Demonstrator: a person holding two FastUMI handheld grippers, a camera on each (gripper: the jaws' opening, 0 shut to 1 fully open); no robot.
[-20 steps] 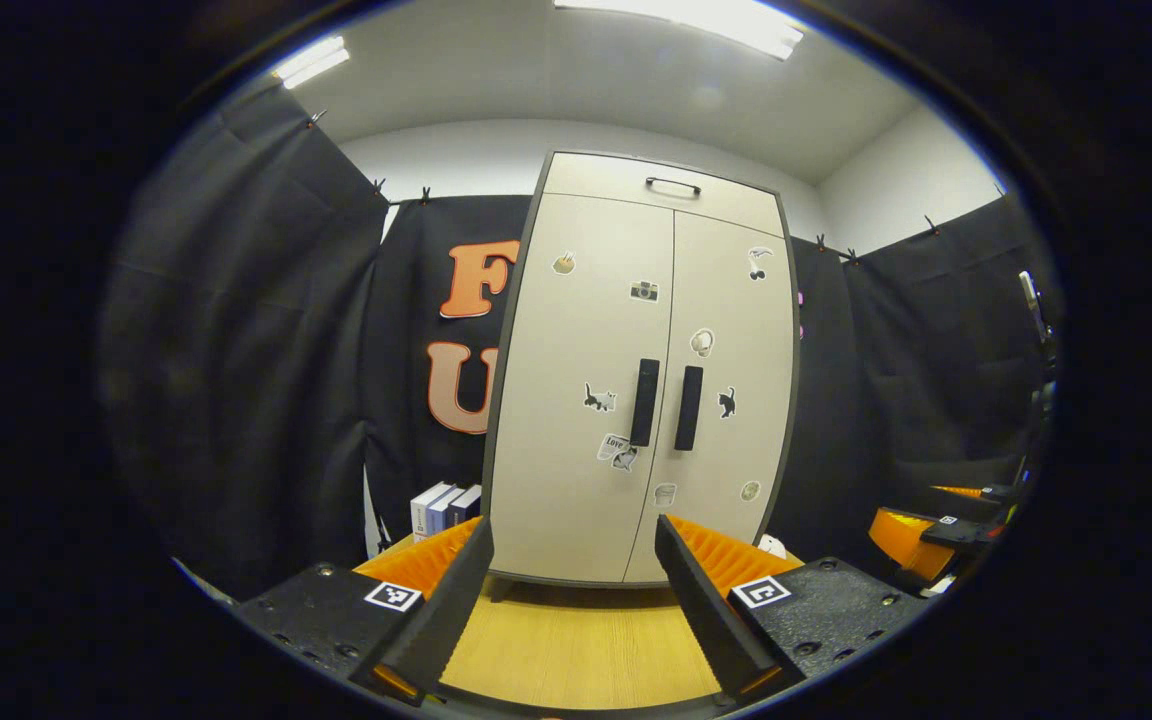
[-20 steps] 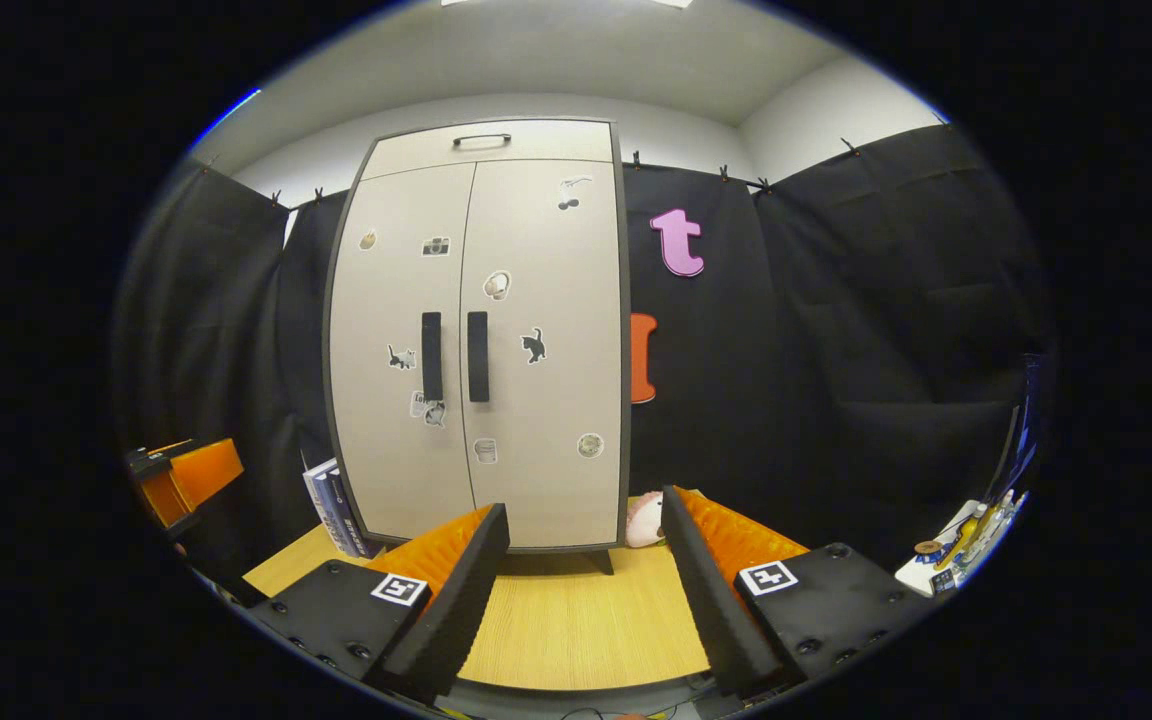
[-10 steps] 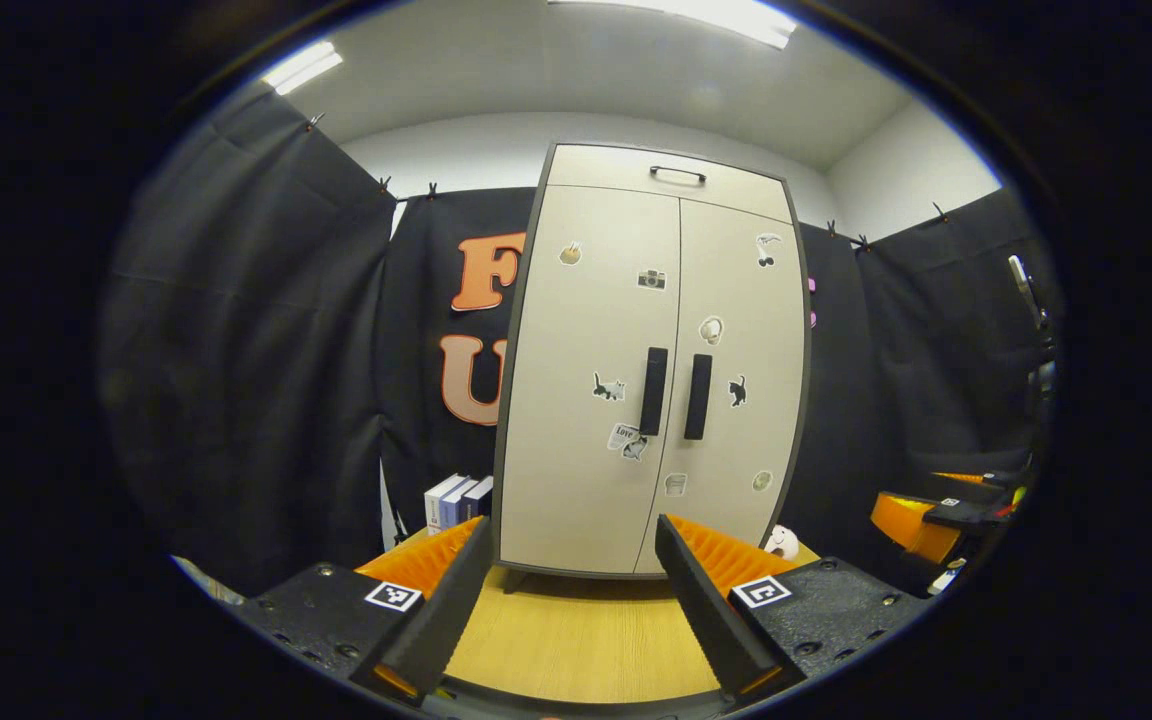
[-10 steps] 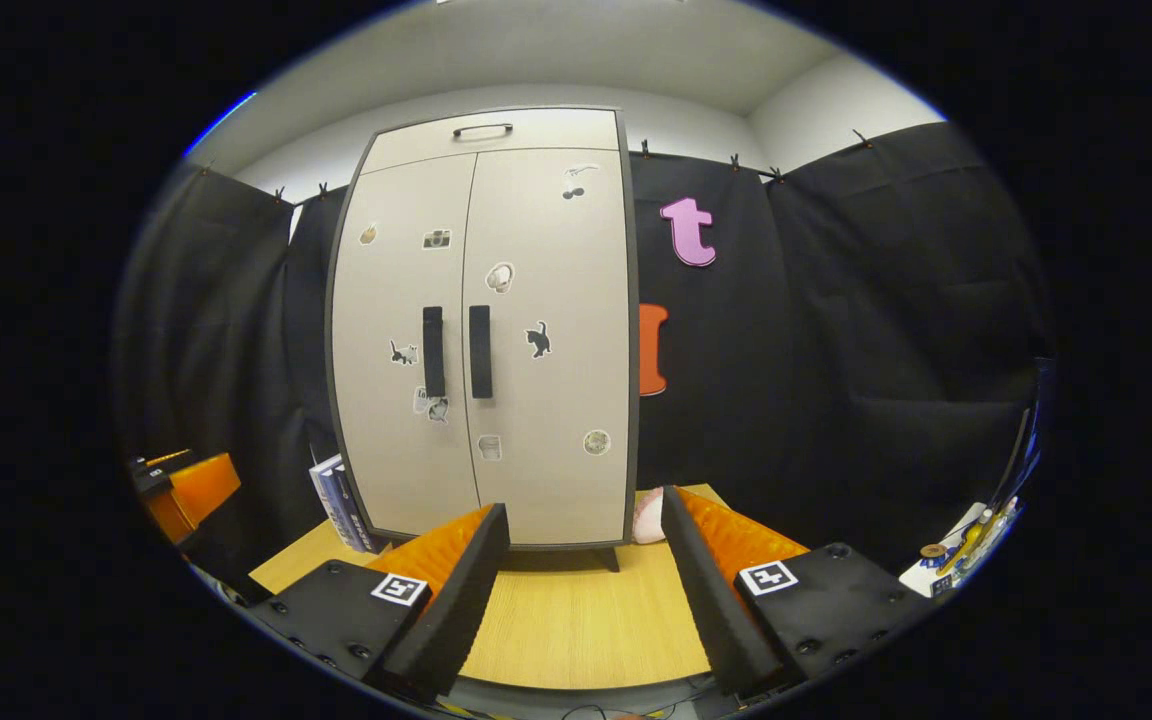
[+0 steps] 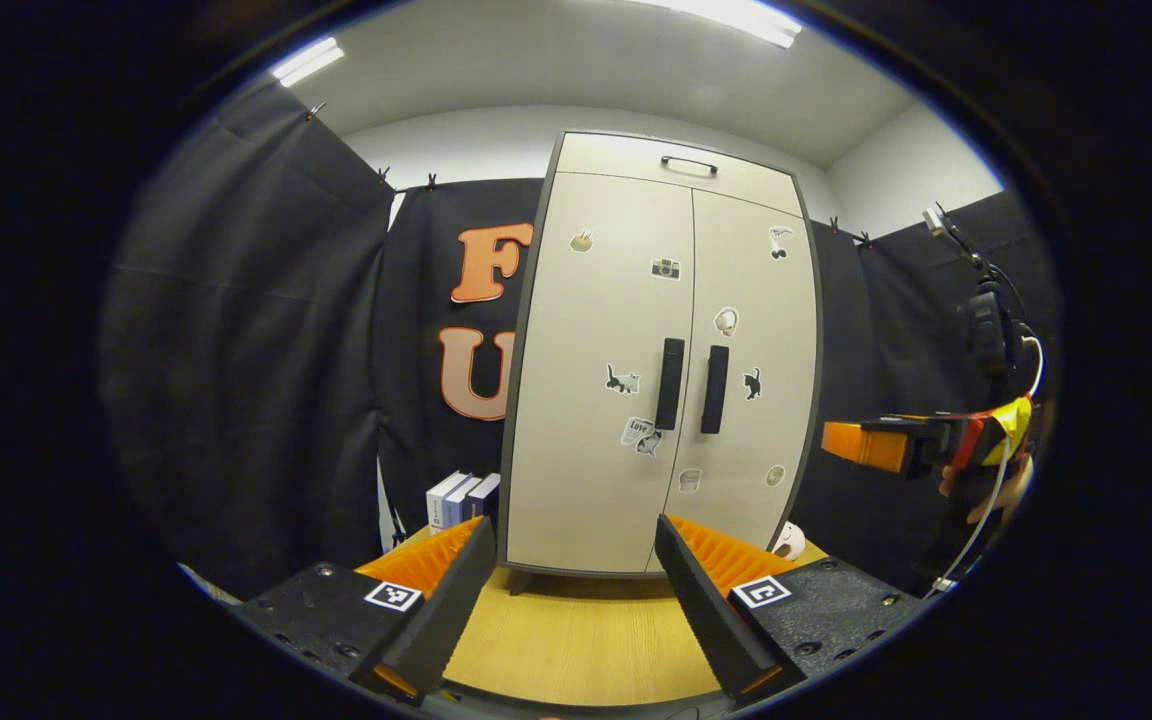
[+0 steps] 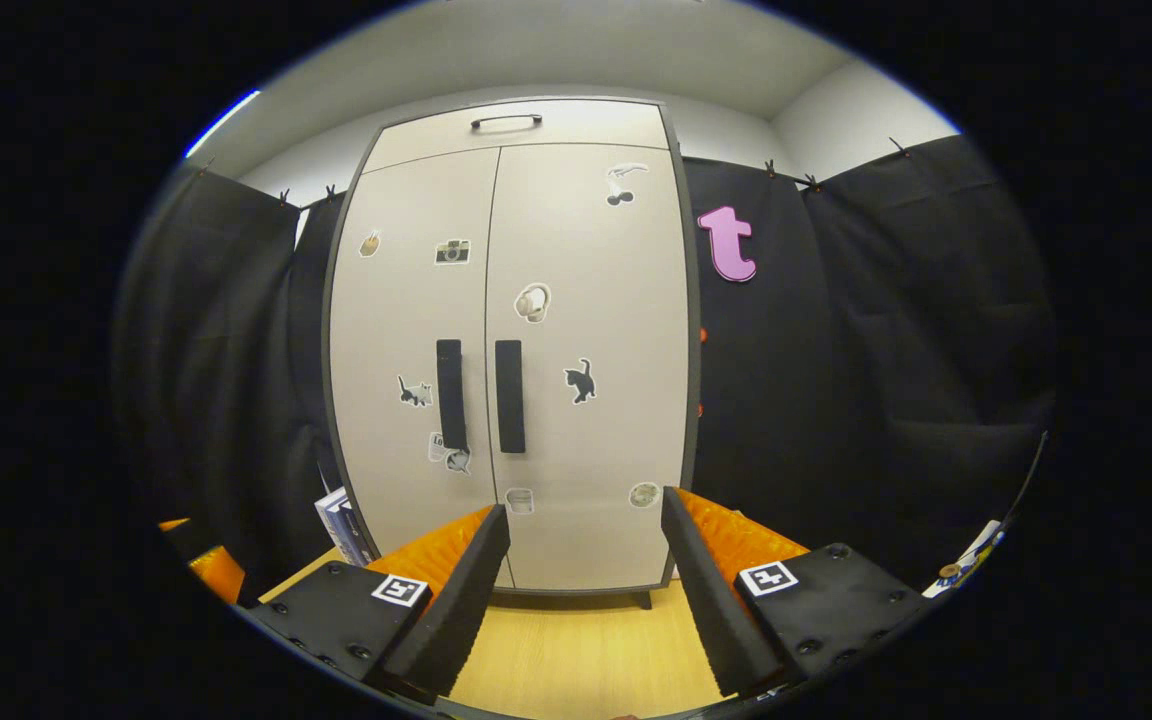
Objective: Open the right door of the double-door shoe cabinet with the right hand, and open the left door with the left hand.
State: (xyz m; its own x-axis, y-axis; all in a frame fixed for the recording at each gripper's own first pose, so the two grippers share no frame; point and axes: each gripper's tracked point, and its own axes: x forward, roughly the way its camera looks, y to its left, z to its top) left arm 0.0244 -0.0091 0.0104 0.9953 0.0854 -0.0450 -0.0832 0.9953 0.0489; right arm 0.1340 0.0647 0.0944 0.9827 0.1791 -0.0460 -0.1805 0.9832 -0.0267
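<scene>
A tall beige double-door shoe cabinet [image 5: 616,400] [image 6: 576,430] stands on a wooden table, both doors closed and dotted with stickers. Two dark vertical handles sit side by side at the middle seam: the left door handle [image 5: 670,383] [image 6: 450,394] and the right door handle [image 5: 714,389] [image 6: 509,396]. My left gripper [image 5: 571,600] is open, well short of the cabinet, with nothing between its fingers. My right gripper [image 6: 584,590] is open too, closer to the cabinet's lower front. In the left gripper view the right gripper [image 5: 871,446] hangs raised at the far right, held by a hand.
Some books [image 5: 456,497] [image 6: 341,520] stand to the left of the cabinet. A small white plush [image 5: 789,541] lies at its right foot. The wooden tabletop [image 5: 576,640] stretches in front of the cabinet. Black cloth walls close in both sides.
The right gripper has risen and moved closer to the cabinet, whose doors look larger in its view. The left gripper has shifted slightly. Both doors stay closed.
</scene>
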